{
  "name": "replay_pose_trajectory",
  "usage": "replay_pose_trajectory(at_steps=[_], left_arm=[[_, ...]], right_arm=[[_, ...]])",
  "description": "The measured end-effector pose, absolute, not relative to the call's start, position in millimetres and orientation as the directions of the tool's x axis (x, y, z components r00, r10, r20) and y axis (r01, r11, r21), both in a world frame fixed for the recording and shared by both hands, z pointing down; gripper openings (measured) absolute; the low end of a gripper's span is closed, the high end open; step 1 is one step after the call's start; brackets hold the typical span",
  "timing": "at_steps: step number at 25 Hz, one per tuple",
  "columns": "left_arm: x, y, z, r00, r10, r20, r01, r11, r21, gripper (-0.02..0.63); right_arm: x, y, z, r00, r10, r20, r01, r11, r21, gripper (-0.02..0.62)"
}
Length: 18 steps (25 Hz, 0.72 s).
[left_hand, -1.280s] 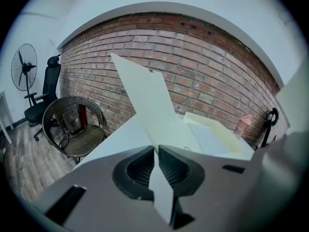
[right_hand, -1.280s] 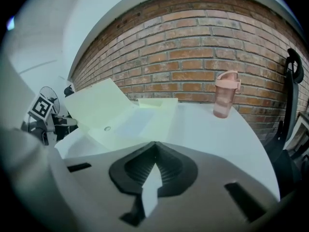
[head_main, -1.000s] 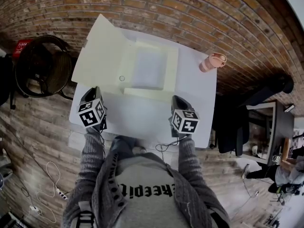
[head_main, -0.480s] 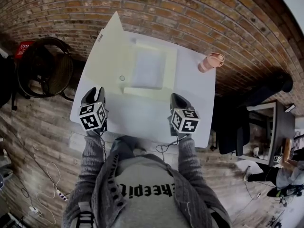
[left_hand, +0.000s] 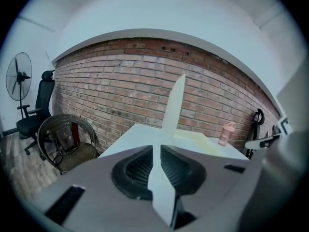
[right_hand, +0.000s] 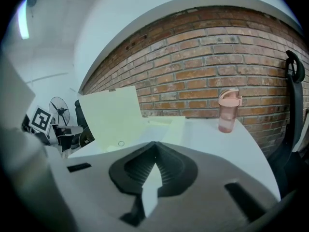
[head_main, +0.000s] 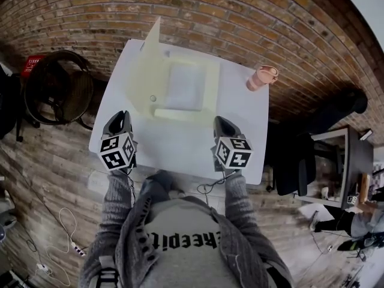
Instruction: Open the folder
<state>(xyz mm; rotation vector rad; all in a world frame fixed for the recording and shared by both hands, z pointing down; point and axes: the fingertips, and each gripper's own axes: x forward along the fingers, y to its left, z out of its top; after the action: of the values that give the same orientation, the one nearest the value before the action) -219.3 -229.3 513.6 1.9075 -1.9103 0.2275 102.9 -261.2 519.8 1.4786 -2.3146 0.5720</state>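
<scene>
Right gripper view shows the folder (right_hand: 113, 117) flap broad; left gripper view, edge-on. Left gripper (left_hand: 155, 149) jaws, just closing, stand slightly apart, empty; right gripper (right_hand: 154, 146) jaws together.

The folder (head_main: 183, 86) is lying on the desk (head_main: 180, 143), a bottle (head_main: 262, 77) standing to its right, a chair (head_main: 54, 86) sitting to its left

Your two grippers, held level and well apart in front of you.
Your left gripper (head_main: 119, 119) has just been closing its jaws; a slim gap remains, with nothing in it. Your right gripper (head_main: 221, 125) has its jaw tips together, empty. Both point forward and slightly down.
</scene>
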Motion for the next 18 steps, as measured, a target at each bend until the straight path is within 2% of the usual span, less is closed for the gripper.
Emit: replay_pose_trajectory(at_steps=[6, 18], left_arm=[[-214, -214, 486, 0.037, -0.941, 0.336, -0.983, 0.026, 0.184, 0.017], [-184, -182, 429, 0.088, -0.975, 0.206, -0.986, -0.056, 0.154, 0.012]], right_arm=[[101, -251, 499, -0.433, -0.795, 0.426, -0.901, 0.402, -0.165, 0.005], [101, -221, 443, -0.476, -0.831, 0.286, -0.879, 0.456, -0.138, 0.005]])
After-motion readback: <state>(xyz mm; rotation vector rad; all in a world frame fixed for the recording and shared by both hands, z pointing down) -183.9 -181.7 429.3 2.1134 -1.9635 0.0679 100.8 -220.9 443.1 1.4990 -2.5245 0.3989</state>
